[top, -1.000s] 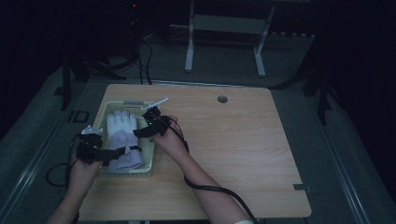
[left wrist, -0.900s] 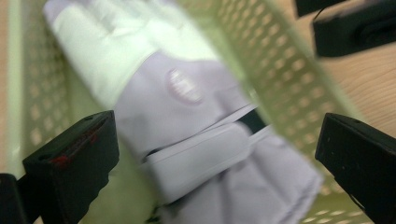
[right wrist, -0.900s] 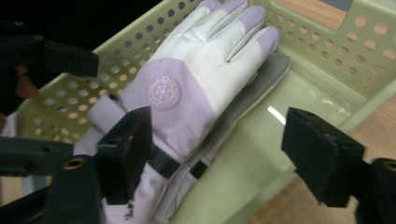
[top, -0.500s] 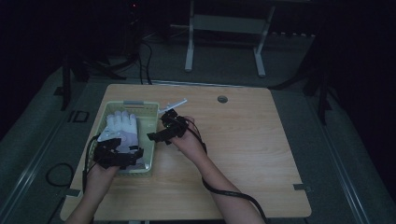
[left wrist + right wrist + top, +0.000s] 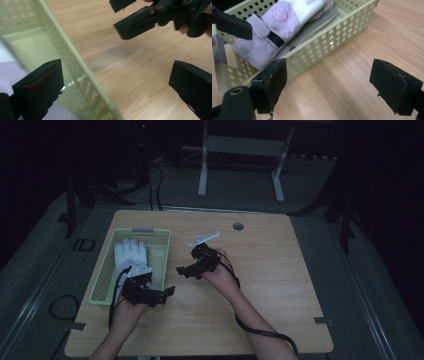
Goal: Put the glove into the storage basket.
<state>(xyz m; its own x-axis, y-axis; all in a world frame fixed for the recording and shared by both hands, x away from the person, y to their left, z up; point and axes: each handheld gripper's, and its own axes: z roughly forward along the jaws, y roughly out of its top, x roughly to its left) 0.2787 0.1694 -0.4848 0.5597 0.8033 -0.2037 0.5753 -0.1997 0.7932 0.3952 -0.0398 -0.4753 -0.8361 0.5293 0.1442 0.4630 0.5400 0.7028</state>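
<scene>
A pale green perforated basket (image 5: pixel 107 275) stands on the left of the wooden table, with white and lilac gloves (image 5: pixel 131 255) lying in it. My left gripper (image 5: pixel 167 292) is open at the basket's near right corner. In its own view, the left gripper (image 5: pixel 115 70) straddles the basket wall (image 5: pixel 75 67), one jaw over the glove (image 5: pixel 10 72) and the other over the wood. My right gripper (image 5: pixel 181 270) hovers over bare wood just right of the basket. Its jaws have just been opening. In the right gripper view, the right gripper (image 5: pixel 329 72) has nothing between its jaws, and the gloves (image 5: pixel 284 22) lie beyond in the basket (image 5: pixel 332 42).
The table's right half is bare wood, with a round cable hole (image 5: pixel 238 226) near the far edge. A black cable (image 5: pixel 260 332) trails from the right gripper along the forearm. A metal stand (image 5: pixel 240 145) is on the dark floor behind the table.
Both hands have moved to the right, away from the gloves. The right gripper has left the basket and is over the table. The left one has come to the basket's right wall.
</scene>
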